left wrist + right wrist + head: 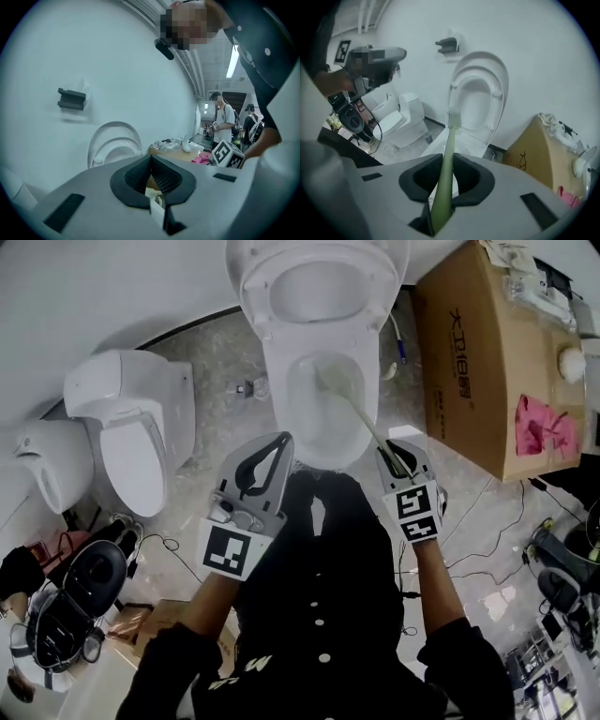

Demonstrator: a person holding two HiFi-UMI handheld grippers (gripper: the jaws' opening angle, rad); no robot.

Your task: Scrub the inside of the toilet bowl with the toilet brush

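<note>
**Green brush handle clamped, head down in the bowl**

Right gripper (398, 457) had its jaws pressed onto the thin green handle of the toilet brush (361, 418). The handle ran forward from the pads, with the bristle head (328, 381) inside the toilet bowl (277, 390), toward its back wall. Left gripper (281, 439) hung just beside the bowl's front rim, jaws closed tip to tip on nothing. Seat and lid (319, 287) stood raised. Cardboard box (469, 352) sat near on the right.

Risk, judged: a long, slender handle ahead of the pads meant scrubbing load could twist or slide it in the grip. A hard stroke could flick water out.

Unclear: whether the bristles touched porcelain. The right gripper view lost the bowl's inside behind its own body, and the left gripper view faced mostly wall.
</note>
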